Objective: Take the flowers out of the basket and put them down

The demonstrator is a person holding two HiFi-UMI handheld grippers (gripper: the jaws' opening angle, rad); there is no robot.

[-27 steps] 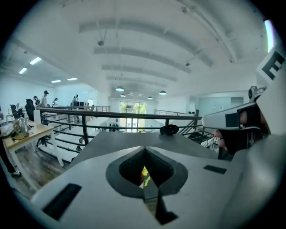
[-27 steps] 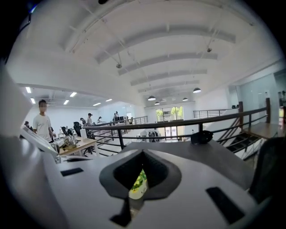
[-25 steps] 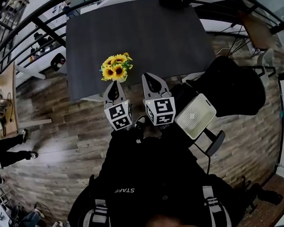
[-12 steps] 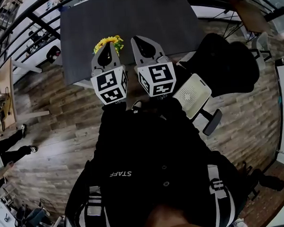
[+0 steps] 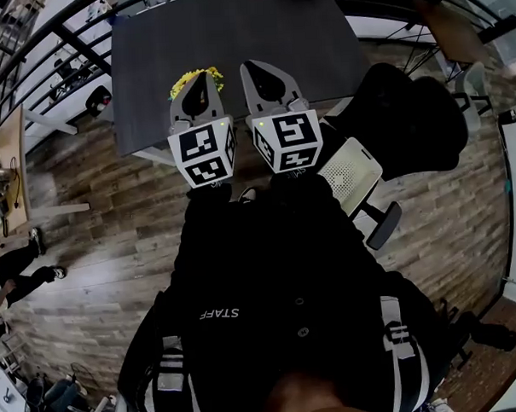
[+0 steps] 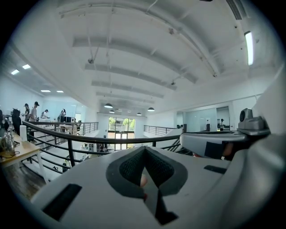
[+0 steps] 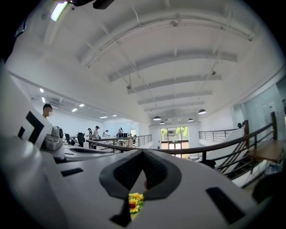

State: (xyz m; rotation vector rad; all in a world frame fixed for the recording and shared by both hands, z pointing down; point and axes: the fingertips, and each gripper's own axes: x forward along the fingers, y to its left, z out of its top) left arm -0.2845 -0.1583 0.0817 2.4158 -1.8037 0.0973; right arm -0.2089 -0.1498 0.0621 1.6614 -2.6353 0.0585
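Note:
A bunch of yellow sunflowers (image 5: 193, 77) stands near the front edge of the dark grey table (image 5: 267, 30); its lower part and any basket are hidden behind my left gripper. My left gripper (image 5: 204, 76) is held high and level over the flowers, jaws shut and empty. My right gripper (image 5: 254, 66) is beside it, just right of the flowers, also shut and empty. In the right gripper view the shut jaws (image 7: 143, 152) point across the hall, with the sunflowers (image 7: 135, 203) showing below them. The left gripper view shows shut jaws (image 6: 144, 150) and the right gripper (image 6: 223, 143) alongside.
A black office chair (image 5: 408, 122) stands right of the table with a white perforated box (image 5: 352, 175) at its near side. A black railing (image 5: 38, 57) runs behind and left of the table. A person's shoes (image 5: 38, 253) show on the wooden floor at left.
Both grippers have risen toward the head camera and look larger. The left one now covers the lower part of the sunflowers. Both stayed shut.

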